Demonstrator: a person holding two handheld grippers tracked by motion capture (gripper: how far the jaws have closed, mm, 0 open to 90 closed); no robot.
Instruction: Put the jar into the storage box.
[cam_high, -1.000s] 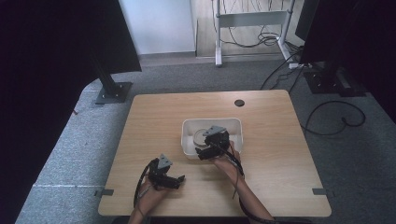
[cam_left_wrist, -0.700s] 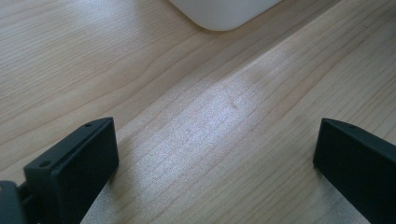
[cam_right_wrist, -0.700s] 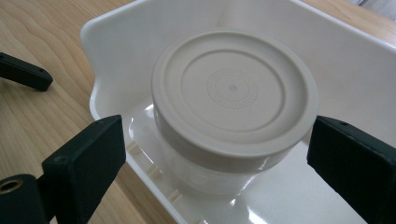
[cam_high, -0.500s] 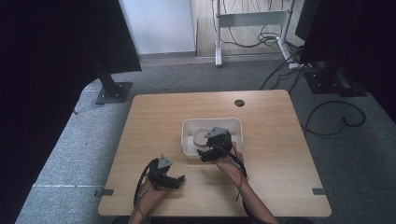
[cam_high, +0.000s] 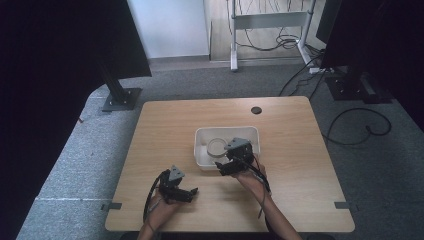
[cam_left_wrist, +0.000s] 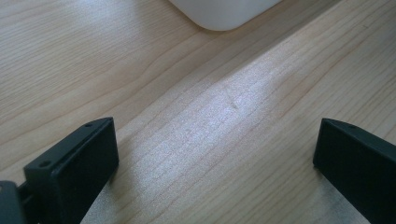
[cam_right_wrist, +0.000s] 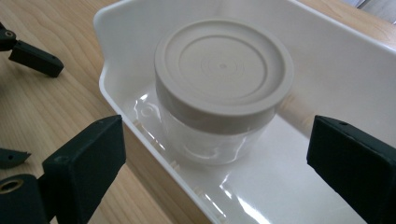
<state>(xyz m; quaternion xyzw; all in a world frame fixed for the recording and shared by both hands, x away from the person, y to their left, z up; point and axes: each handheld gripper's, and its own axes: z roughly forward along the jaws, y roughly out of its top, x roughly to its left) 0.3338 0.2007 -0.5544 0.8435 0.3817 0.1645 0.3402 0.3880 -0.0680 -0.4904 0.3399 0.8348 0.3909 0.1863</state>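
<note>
A white tub (cam_high: 227, 145) sits on the wooden counter (cam_high: 295, 150). Inside it stands one clear jar (cam_right_wrist: 219, 93) with a round cream lid (cam_right_wrist: 223, 65). The jar stands straight up with its lid on top. My right tool (cam_high: 228, 164) is wide open at the tub's near edge, and the jar is just ahead between its jaws, not touched. My left tool (cam_high: 186, 192) is wide open too, low over bare counter, apart from the tub.

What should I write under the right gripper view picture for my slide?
Open right gripper facing a clear jar with beige lid, standing in a white tray.
</note>
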